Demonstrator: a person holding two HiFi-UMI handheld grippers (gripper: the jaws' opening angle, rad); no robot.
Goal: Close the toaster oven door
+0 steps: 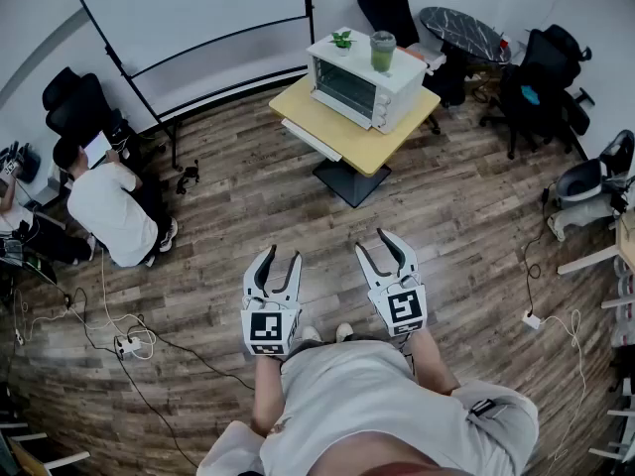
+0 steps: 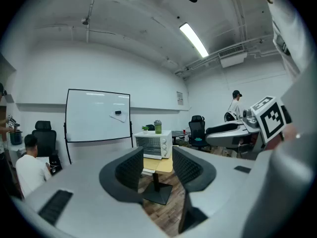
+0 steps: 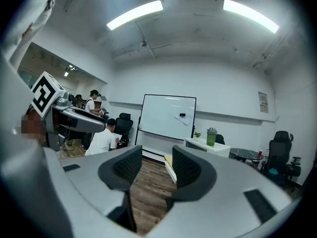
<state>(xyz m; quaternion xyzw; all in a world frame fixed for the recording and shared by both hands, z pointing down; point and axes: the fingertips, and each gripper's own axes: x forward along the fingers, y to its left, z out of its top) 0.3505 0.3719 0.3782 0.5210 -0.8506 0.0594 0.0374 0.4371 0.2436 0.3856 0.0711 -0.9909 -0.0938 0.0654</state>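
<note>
**Desk:** What can't you make out from there?

**Me:** The toaster oven [image 1: 357, 85] sits on the yellow table [image 1: 382, 142] well across the room, too small for me to tell how its door stands. In the right gripper view one jaw hides most of it; only its white top and the green cup [image 3: 211, 137] show. In the left gripper view I see it just above the gap between the jaws, with its lower edge cut off by them.

**Desk:** And your grippers?

**Me:** The left gripper [image 1: 282, 256] and right gripper [image 1: 374, 241] are side by side low in the head view, far from the oven. Both have their jaws a little apart with nothing between the pads.

**Desk:** What else is around?

**Me:** A small plant [image 1: 342, 40] beside the cup on the oven, and a whiteboard [image 1: 198, 13] behind and to the left. A seated person [image 1: 109, 206] is near the left wall, and office chairs [image 1: 541, 77] are at the right. Wood floor [image 1: 298, 216] lies between me and the table. Cables and a power strip [image 1: 127, 345] trail over the floor at my left.
</note>
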